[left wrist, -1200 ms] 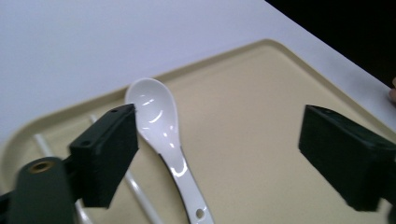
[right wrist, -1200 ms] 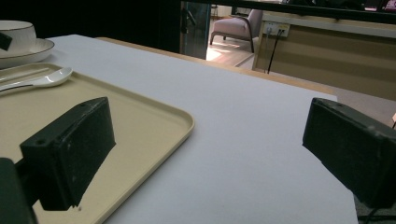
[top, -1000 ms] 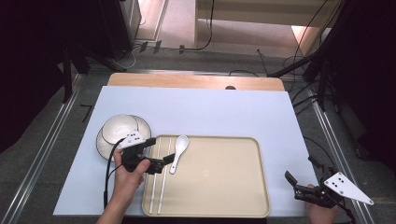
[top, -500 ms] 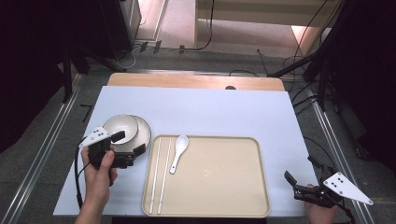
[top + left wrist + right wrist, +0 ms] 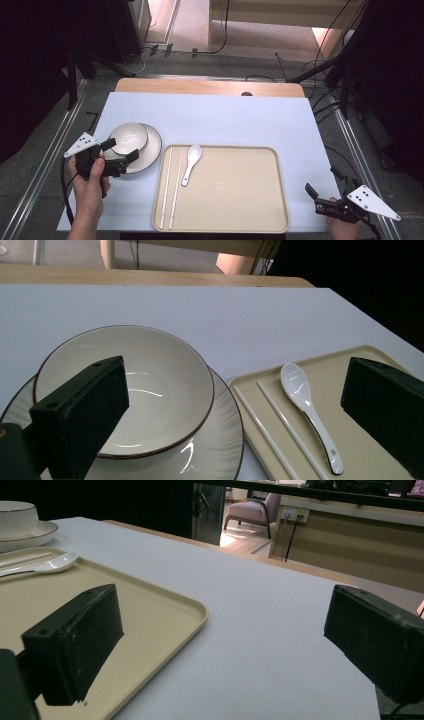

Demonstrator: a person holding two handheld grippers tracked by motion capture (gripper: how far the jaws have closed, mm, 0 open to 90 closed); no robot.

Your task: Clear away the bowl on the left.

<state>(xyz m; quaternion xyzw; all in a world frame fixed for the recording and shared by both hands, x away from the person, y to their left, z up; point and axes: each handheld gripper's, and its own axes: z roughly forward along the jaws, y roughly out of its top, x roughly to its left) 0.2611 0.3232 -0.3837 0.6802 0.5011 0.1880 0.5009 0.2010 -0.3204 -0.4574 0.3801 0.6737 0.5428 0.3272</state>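
**Lining up on the bowl**

I'm holding the right gripper at the lower right of the frame, jaws spread, grasping nothing, idling just off the tray. Over at left centre, I'm aiming the left gripper, released too, jaws wide, at the bowl sitting in its plate, just left of the chopsticks and spoon. I reckon I'm approaching: next, straddling the bowl's rim and clamping.

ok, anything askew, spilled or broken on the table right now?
Nothing stands out. The bowl sits upright on its plate, off-centre toward the far-left rim. Chopsticks lie parallel on the tray beside the spoon. No spills or chips are visible.
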